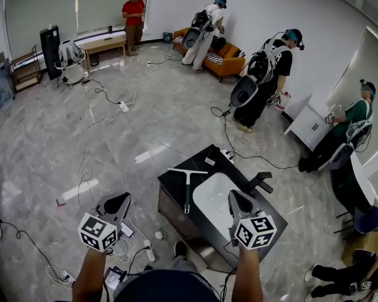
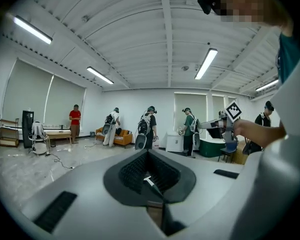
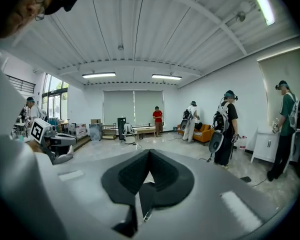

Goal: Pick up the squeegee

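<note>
The squeegee (image 1: 187, 190) lies flat on the black counter (image 1: 174, 182), its pale blade across the far end and its dark handle pointing toward me. Beside it is a white sink basin (image 1: 213, 200) with a black faucet (image 1: 259, 182). My left gripper (image 1: 123, 199) hovers over the floor left of the counter, jaws shut and empty. My right gripper (image 1: 234, 197) hangs over the basin, right of the squeegee handle, jaws shut and empty. Both gripper views look level across the room; the left gripper (image 2: 149, 153) and right gripper (image 3: 149, 156) show closed jaws there, and the squeegee is out of sight.
Cables and power strips (image 1: 123, 106) trail over the marble floor left of and behind the counter. Several people with backpack rigs stand at the back and right, near an orange sofa (image 1: 222, 59) and a white cabinet (image 1: 309, 126). A dark trolley (image 1: 368, 222) is at the right.
</note>
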